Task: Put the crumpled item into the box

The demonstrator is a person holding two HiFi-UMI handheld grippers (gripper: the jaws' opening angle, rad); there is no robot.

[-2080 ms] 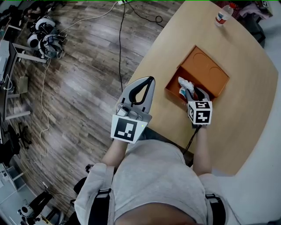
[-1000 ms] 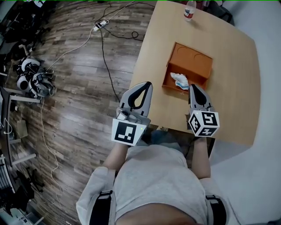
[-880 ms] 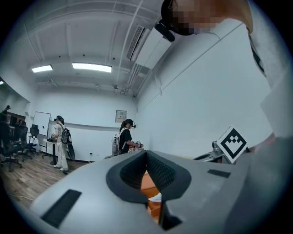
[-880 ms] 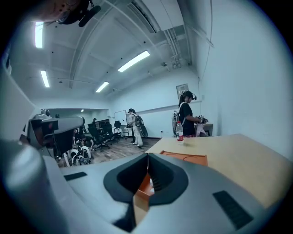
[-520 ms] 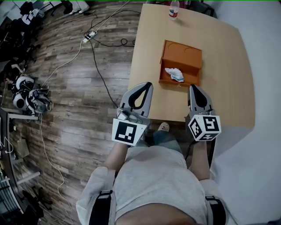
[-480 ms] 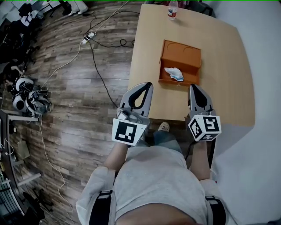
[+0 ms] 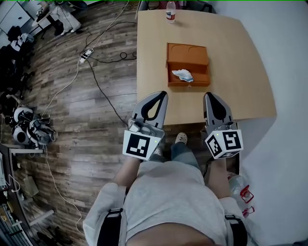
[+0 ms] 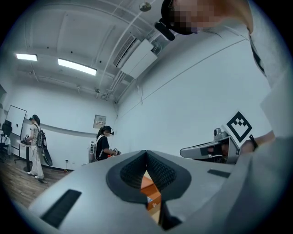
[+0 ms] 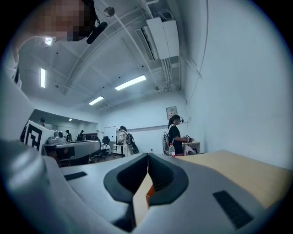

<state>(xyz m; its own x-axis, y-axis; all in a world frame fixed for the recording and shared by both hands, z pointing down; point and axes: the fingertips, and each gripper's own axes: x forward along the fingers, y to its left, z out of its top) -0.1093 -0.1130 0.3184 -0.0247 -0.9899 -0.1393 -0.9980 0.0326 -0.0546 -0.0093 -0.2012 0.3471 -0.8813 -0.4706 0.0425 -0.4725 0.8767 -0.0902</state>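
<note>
The crumpled white and blue item (image 7: 183, 74) lies inside the open orange box (image 7: 188, 54) on the wooden table (image 7: 240, 72). Both grippers hang before the table's near edge, well short of the box. My left gripper (image 7: 162, 93) is shut with nothing between its jaws; in the left gripper view its tips (image 8: 146, 152) meet, and the orange box (image 8: 149, 183) shows through the gap below them. My right gripper (image 7: 209, 94) is shut and empty as well, its tips (image 9: 148, 155) pressed together in the right gripper view.
A water bottle (image 7: 171, 11) stands at the table's far edge. Cables (image 7: 96, 81) run over the wood floor on the left, with gear (image 7: 26, 132) beside them. People (image 9: 176, 135) stand across the room. A red object (image 7: 245, 196) lies on the floor at lower right.
My right gripper has let go of the crumpled item, which now rests in the box. Both grippers have drawn back off the table, and the table has slid farther away in the head view.
</note>
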